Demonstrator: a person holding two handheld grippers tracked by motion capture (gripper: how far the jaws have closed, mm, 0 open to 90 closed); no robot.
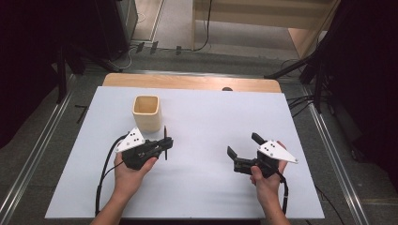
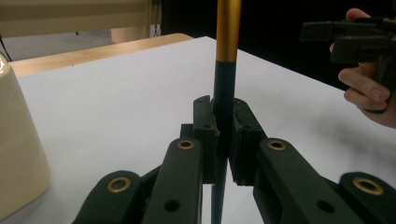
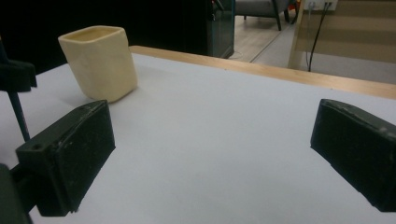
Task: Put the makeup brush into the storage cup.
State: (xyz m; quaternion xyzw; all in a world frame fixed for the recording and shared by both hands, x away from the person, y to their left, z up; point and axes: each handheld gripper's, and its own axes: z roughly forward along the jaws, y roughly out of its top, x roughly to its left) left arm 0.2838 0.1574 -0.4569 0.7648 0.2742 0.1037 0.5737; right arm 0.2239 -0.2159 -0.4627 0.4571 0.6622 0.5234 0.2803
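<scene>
1. In the high view, the left gripper (image 1: pixel 165 143), low and left of centre, has its jaws clamped on a slim dark pen with a gold upper barrel (image 1: pixel 165 140), held upright above the white table sheet (image 1: pixel 202 187).
2. In the left gripper view the pen (image 2: pixel 224 93) stands at centre between the pressed pads; whether its lower tip touches the sheet I cannot tell.
3. The right gripper (image 1: pixel 244 145), low and right of centre, has its jaws wide apart with nothing between them.
4. Farther up, left of centre, the cream square-sided ceramic cup (image 1: pixel 146 112) stands upright, near the pen but apart from it.
5. The wooden table edge (image 1: pixel 187 81) runs behind.
</scene>
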